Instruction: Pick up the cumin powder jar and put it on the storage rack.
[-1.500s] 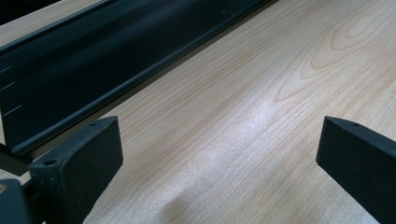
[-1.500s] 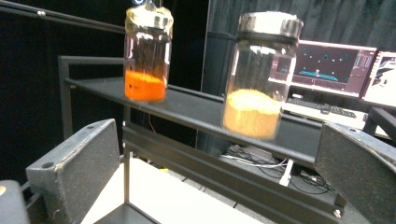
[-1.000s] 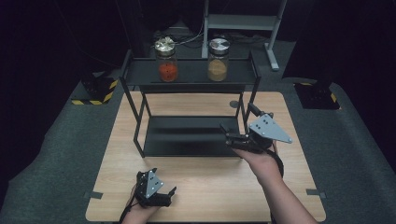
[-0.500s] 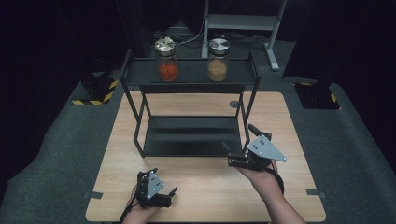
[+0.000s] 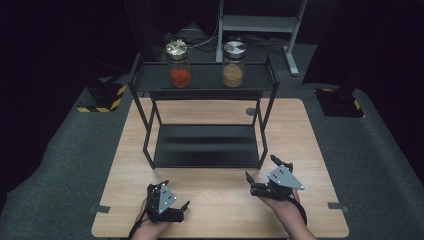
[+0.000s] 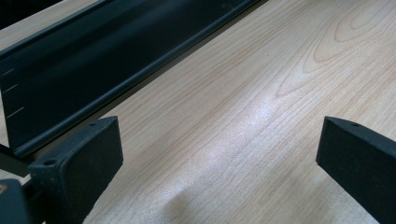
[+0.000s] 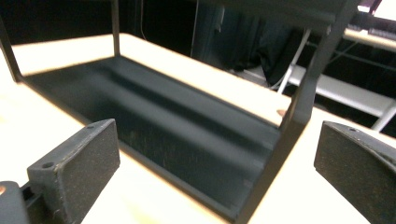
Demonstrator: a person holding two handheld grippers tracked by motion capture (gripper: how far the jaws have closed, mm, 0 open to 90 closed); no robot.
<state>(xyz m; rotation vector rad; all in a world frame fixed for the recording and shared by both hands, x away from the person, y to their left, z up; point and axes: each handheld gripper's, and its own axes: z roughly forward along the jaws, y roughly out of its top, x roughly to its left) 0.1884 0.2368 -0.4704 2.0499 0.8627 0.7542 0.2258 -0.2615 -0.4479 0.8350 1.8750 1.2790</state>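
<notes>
A black two-tier rack (image 5: 145, 135) stands on the wooden table (image 5: 300, 130). On its top shelf are two lidded glass jars, one with red contents (image 5: 179, 64) and one with tan contents (image 5: 233, 64). The lower shelf (image 5: 205, 145) is bare. My left gripper (image 5: 176, 195) rests low at the table's front left, open, with only wood between its jaws (image 6: 219, 140). My right gripper (image 5: 261, 167) is held just off the rack's front right leg, open and holding nothing. It faces the lower shelf (image 7: 154, 121) and a rack post (image 7: 299, 107).
Dark carpet surrounds the table. A grey metal stand (image 5: 260, 22) is behind the rack, and a yellow-and-black striped base (image 5: 102, 100) sits on the floor at the left. Bare wood lies between the two grippers.
My right gripper has pulled back from the rack's lower shelf toward the table's front and sunk lower. The left gripper has hardly moved.
</notes>
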